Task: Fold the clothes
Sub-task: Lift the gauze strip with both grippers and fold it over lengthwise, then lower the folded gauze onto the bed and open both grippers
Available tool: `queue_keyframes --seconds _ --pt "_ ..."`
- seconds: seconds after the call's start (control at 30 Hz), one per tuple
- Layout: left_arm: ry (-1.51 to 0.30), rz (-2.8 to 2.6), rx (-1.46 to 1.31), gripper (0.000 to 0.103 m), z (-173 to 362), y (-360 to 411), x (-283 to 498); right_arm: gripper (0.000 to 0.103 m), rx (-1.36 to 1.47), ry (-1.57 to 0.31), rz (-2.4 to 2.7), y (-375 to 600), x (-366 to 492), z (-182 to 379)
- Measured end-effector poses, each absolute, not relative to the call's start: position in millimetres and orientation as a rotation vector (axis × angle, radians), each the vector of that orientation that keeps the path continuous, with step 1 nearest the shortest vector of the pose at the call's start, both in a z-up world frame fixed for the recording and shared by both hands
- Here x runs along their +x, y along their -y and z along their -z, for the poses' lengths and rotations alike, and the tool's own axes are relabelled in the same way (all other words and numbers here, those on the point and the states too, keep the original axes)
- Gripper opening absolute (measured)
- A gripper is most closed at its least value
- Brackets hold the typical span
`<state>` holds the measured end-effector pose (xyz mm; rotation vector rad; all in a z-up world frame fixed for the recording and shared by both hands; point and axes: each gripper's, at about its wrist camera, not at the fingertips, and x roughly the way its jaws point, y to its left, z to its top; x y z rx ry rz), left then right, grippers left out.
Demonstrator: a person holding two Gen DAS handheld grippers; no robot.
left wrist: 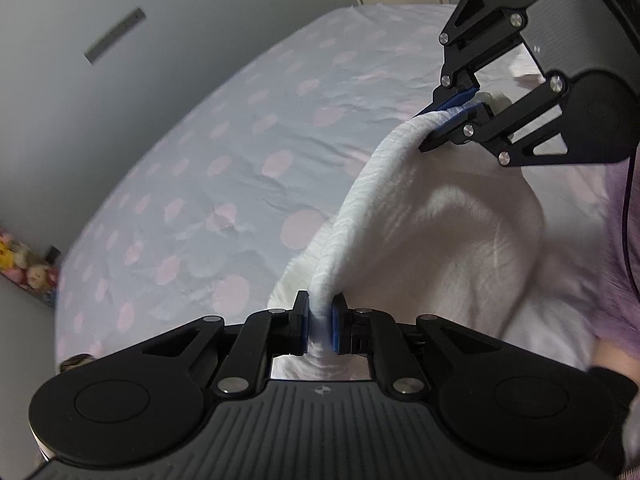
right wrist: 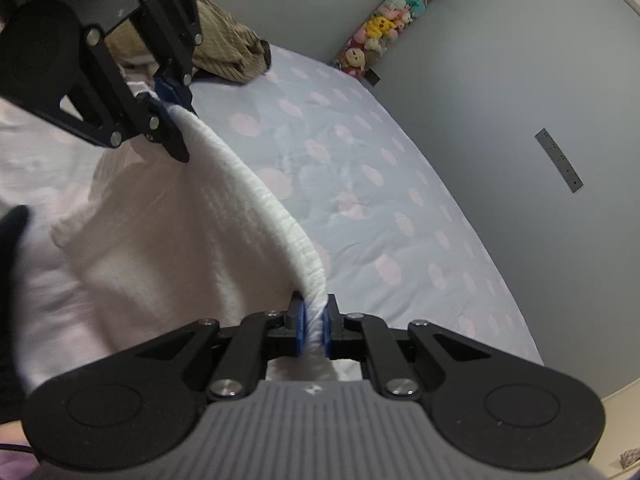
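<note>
the left gripper (left wrist: 320, 326) is clamped on one end of the white garment's (left wrist: 432, 240) ribbed edge, and the right gripper (right wrist: 314, 326) is clamped on the other end. the garment hangs between them, just above the spotted bed (left wrist: 224, 148). to do this step well, i think both hands should keep the edge pulled straight and level, then lay it down flat on the bed. the cloth looks soft, thick and fuzzy, with a stretchy ribbed band.

A garment (right wrist: 224, 208) hangs over the bed (right wrist: 360, 184); a bundle of clothes (right wrist: 228, 52) lies near its far edge.
</note>
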<state>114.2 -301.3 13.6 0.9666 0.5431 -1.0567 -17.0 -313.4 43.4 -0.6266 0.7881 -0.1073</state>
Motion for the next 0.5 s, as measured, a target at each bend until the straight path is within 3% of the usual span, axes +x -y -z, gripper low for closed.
queue_keyframes --seconds 0.33,0.47,0.5 --pt "-0.736 1.106 0.941 0.01 72 342 213 0.01 -0.491 -0.895 0.057 386 84 26" --pt "-0.741 1.09 0.85 0.019 87 342 226 0.012 -0.448 -0.923 0.063 401 96 55" --pt "-0.735 1.085 0.829 0.021 87 340 229 0.018 -0.441 -0.924 0.082 404 96 58"
